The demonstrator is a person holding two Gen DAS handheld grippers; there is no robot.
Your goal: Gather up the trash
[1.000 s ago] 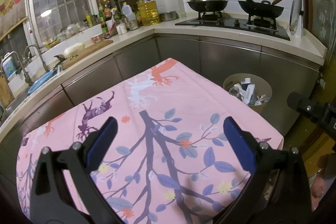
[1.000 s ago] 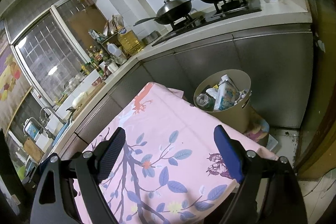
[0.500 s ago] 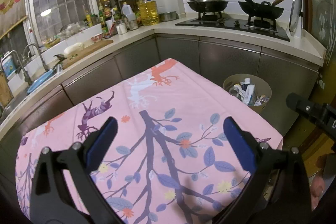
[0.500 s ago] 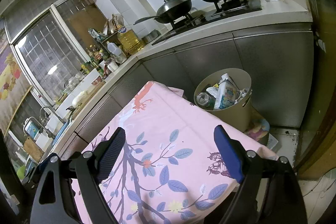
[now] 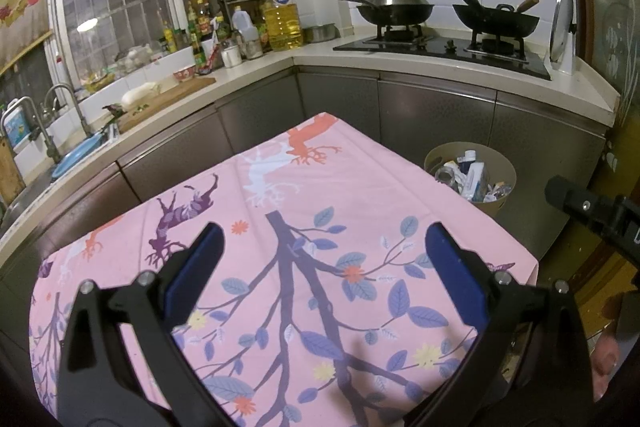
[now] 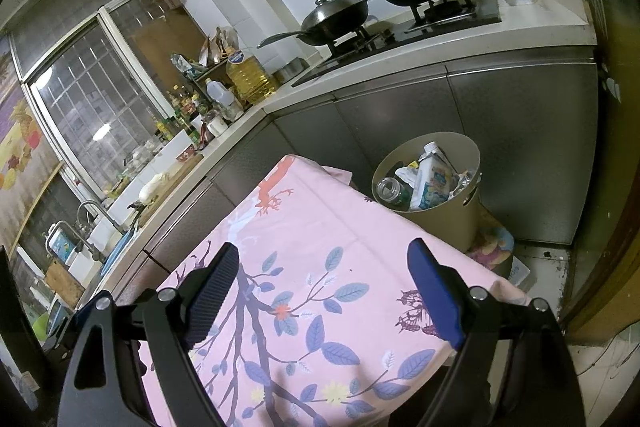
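Observation:
A beige trash bin stands on the floor past the table's far right corner, filled with a carton, a jar and crumpled wrappers. My left gripper is open and empty above the pink floral tablecloth. My right gripper is open and empty above the same cloth, with the bin ahead to its right. Part of the right gripper shows at the right edge of the left wrist view. I see no loose trash on the cloth.
An L-shaped counter wraps the room, with a stove holding a lidded wok and a black pan. Bottles and an oil jug crowd the corner. A sink with taps lies left. Steel cabinet fronts back the bin.

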